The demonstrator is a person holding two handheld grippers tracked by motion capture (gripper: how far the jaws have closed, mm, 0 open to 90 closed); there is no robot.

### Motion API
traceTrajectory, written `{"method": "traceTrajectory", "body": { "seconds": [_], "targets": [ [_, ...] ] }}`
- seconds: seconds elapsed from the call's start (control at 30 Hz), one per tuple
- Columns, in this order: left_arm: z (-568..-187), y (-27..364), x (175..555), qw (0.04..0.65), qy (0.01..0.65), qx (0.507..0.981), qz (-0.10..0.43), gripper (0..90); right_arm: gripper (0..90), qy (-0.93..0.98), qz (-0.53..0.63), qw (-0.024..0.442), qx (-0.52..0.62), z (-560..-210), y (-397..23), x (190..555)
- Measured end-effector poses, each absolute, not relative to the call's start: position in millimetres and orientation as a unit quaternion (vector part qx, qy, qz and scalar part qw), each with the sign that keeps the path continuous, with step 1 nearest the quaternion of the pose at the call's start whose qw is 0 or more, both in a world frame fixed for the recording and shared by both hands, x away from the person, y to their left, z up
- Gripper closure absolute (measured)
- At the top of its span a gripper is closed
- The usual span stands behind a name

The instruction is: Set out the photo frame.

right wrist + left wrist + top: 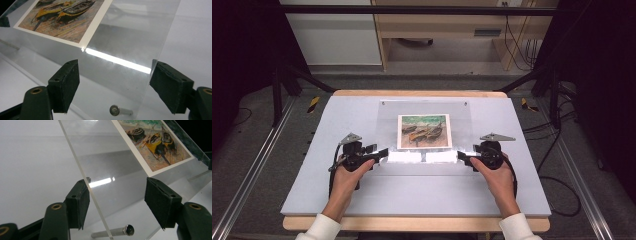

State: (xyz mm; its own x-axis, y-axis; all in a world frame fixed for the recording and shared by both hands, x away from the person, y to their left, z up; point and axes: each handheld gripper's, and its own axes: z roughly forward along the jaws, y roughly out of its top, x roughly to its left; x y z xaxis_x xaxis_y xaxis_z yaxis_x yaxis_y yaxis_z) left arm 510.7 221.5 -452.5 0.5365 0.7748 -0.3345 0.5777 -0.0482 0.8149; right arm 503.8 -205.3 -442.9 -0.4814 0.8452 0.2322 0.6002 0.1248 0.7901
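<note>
A clear acrylic sheet (427, 110) lies over a print of beached boats (424, 131) on a white board (362, 190). My left gripper (382, 154) is at the sheet's near left corner and my right gripper (460, 156) at its near right corner. In the left gripper view the sheet's edge (85, 187) runs between the open jaws (117, 192), close by the left pad. In the right gripper view the sheet's side edge (152, 62) sits just inside the right pad of the open jaws (115, 72). A small metal post (112, 232) (120, 110) stands under each corner.
Two small fasteners (383, 103) (465, 104) hold the sheet's far edge. The board rests on a wooden table (412, 223) with black frame bars at the sides. Bare board lies near the hands and left and right of the sheet.
</note>
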Motion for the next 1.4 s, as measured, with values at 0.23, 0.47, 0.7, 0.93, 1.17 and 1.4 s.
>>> {"method": "traceTrajectory", "body": {
  "seconds": [0.23, 0.47, 0.7, 0.93, 1.17, 1.4],
  "targets": [
    [-451.9, 223.8, 500.2, 0.507, 0.467, 0.716, 0.110, 41.5, 28.1, 0.749, 0.432, 0.151, 0.479, -440.3, -204.8, 493.1],
    [-449.6, 222.5, 488.7, 0.499, 0.463, 0.721, 0.128, 44.6, 35.5, 0.756, 0.424, 0.169, 0.470, -438.6, -206.3, 480.3],
    [-449.4, 223.0, 482.7, 0.496, 0.464, 0.722, 0.130, 47.0, 41.2, 0.751, 0.428, 0.174, 0.472, -439.0, -208.6, 474.8],
    [-449.3, 222.2, 476.5, 0.493, 0.464, 0.723, 0.138, 48.8, 44.7, 0.749, 0.428, 0.183, 0.472, -440.0, -209.2, 467.6],
    [-449.3, 223.2, 474.4, 0.492, 0.463, 0.724, 0.138, 50.5, 46.6, 0.748, 0.429, 0.187, 0.471, -440.8, -209.9, 464.4],
    [-449.0, 224.0, 472.6, 0.491, 0.463, 0.725, 0.136, 52.0, 48.8, 0.747, 0.429, 0.187, 0.472, -441.1, -210.7, 461.9]
  ]
}}
